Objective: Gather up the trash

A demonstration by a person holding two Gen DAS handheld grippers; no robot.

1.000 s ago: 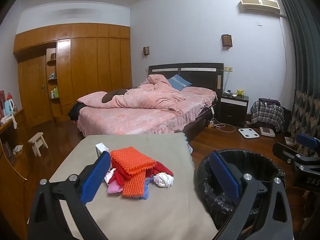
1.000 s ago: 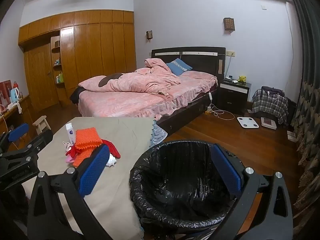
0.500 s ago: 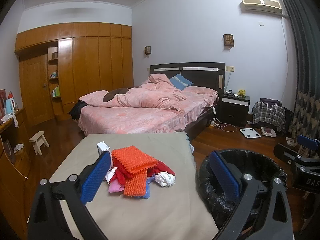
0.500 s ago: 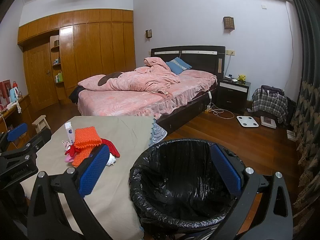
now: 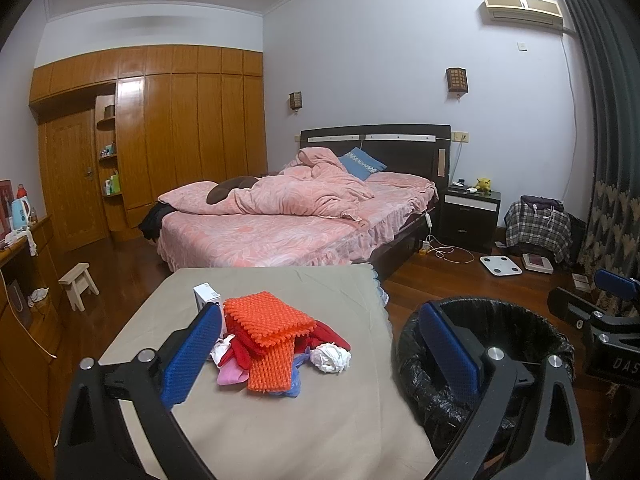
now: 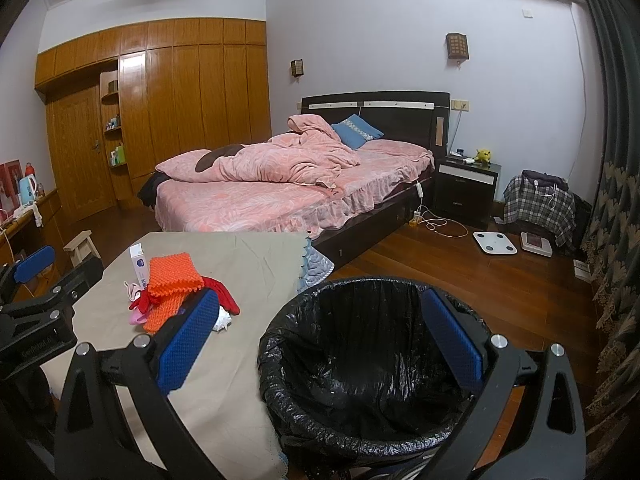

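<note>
A pile of trash lies on the beige-covered table (image 5: 280, 420): an orange knobbly cloth (image 5: 269, 340), red and pink scraps, a crumpled white paper ball (image 5: 330, 358) and a small white box (image 5: 207, 295). The pile also shows in the right wrist view (image 6: 172, 284). A bin with a black liner (image 6: 360, 364) stands right of the table, also in the left wrist view (image 5: 508, 328). My left gripper (image 5: 320, 356) is open and empty, above the table's near end. My right gripper (image 6: 320, 344) is open and empty, above the bin.
A bed with pink bedding (image 5: 288, 216) stands beyond the table. A dark nightstand (image 5: 470, 212), a plaid-covered seat (image 5: 538, 224) and a white scale (image 5: 501, 265) are at the right. A small stool (image 5: 78, 284) and a wooden wardrobe (image 5: 160, 132) are at the left.
Both views have shifted only slightly; the pile and bin sit a touch differently in frame. Both grippers stay open and empty.
</note>
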